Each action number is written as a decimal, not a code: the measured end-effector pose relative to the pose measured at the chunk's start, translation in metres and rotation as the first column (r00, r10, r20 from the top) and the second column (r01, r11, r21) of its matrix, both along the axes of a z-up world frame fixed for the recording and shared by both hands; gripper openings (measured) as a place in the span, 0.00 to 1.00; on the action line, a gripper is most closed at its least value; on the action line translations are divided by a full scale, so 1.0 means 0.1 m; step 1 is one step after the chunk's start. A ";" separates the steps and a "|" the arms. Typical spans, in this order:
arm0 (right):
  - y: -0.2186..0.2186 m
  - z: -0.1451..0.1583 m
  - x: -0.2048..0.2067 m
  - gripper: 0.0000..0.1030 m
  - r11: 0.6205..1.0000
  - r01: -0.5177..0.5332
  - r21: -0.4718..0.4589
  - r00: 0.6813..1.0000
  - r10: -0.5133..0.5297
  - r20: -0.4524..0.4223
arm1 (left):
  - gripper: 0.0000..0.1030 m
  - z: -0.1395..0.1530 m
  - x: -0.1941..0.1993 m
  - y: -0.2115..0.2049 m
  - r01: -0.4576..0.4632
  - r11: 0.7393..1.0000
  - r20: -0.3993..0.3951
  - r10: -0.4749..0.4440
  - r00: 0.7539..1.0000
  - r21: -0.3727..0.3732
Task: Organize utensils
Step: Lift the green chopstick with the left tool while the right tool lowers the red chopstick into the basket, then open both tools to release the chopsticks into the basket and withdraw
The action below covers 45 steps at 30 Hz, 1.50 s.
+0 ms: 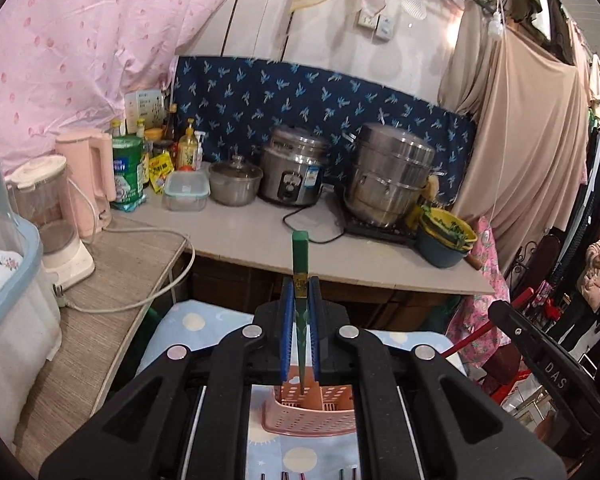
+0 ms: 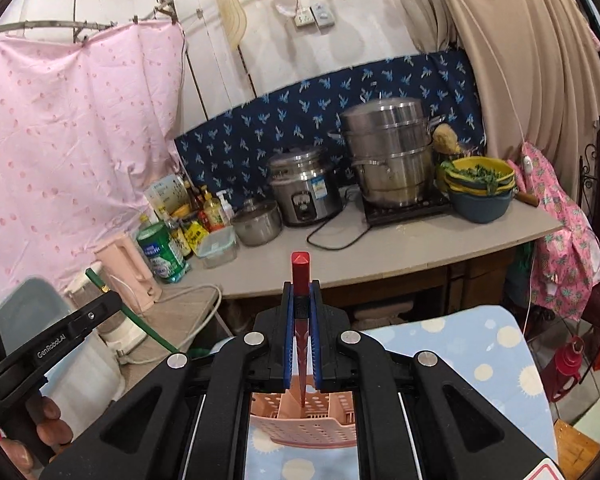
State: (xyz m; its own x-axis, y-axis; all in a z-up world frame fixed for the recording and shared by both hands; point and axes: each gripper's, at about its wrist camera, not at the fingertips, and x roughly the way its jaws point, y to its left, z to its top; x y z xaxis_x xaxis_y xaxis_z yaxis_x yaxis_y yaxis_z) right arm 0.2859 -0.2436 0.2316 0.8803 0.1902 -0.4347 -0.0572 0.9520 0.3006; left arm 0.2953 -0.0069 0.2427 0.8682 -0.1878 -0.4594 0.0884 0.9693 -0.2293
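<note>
Left gripper (image 1: 300,300) clamps green chopstick (image 1: 300,264), right gripper (image 2: 301,304) clamps red chopstick (image 2: 300,276) — both upright on the 12–6 axis, tips just above pink holder (image 1: 308,412) at 6 o'clock.
</note>
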 end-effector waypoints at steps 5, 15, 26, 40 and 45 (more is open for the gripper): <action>0.00 -0.29 0.16 0.07 1.000 0.000 -0.004 0.998 -0.001 -0.058 | 0.07 -0.24 0.13 0.03 -0.005 1.000 -0.043 0.005 0.999 0.000; -0.06 -0.46 0.08 0.17 1.000 0.029 0.000 0.998 -0.028 -0.057 | 0.23 -0.43 0.11 0.11 -0.034 0.999 -0.046 0.034 0.998 -0.006; 0.00 -0.40 -0.46 0.17 1.000 -0.004 -0.025 0.999 0.003 -0.038 | 0.23 -0.49 -0.31 0.25 -0.057 0.998 -0.063 0.058 0.996 0.021; 0.09 -1.19 -1.41 0.17 0.998 -0.046 -0.046 0.978 0.035 -0.204 | 0.23 -1.15 -1.12 0.40 -0.039 0.993 -0.189 0.060 0.980 0.115; 0.14 -1.59 -1.69 0.17 0.996 -0.064 -0.064 0.956 0.043 -0.291 | 0.23 -1.52 -1.35 0.41 -0.015 0.990 -0.257 0.051 0.965 0.139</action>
